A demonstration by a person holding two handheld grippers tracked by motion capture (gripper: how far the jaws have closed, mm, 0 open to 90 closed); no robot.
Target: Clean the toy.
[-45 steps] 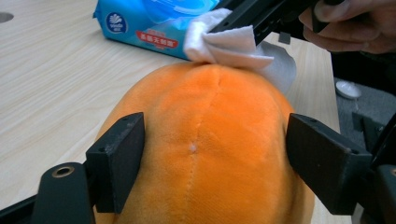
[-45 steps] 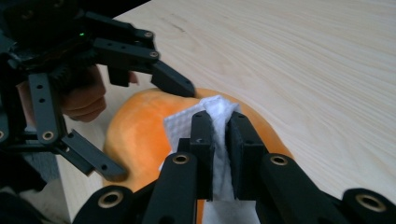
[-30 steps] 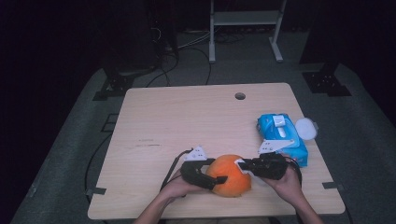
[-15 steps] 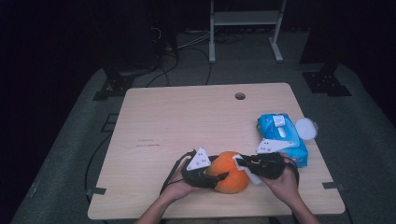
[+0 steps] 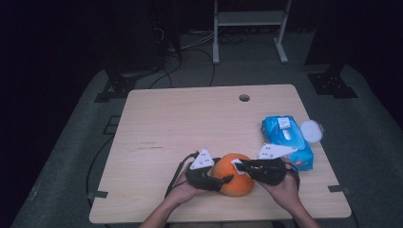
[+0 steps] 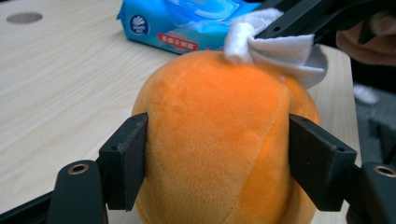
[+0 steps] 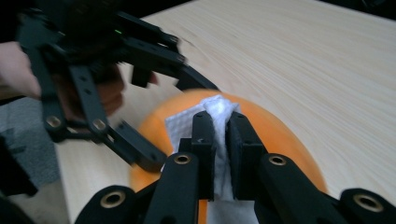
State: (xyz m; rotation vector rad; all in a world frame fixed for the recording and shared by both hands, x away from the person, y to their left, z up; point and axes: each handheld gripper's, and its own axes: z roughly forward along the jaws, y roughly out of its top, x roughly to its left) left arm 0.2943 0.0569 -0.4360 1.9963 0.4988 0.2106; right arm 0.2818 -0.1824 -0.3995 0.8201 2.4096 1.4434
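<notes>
An orange plush ball [image 5: 235,184] sits on the wooden table [image 5: 190,123] near its front edge. My left gripper [image 5: 219,179] comes in from the left and is shut on the ball; in the left gripper view its pads [image 6: 128,161] press into both sides of the ball [image 6: 219,140]. Its jaws have just been opening a little, with the ball still between them. My right gripper [image 7: 222,135] is shut on a folded white wipe [image 7: 217,107], which lies against the top of the ball [image 7: 280,135]. In the high view the right gripper [image 5: 240,166] comes in from the right.
A blue pack of wet wipes [image 5: 287,140] lies right of the ball, with a white round lid [image 5: 311,130] beside it. A small round hole [image 5: 244,98] sits near the table's far edge. The person's hands are at the front edge.
My right gripper has slid a little to the left over the ball with the wipe in it. The left gripper has stayed on the ball, its grey plate tipped up more.
</notes>
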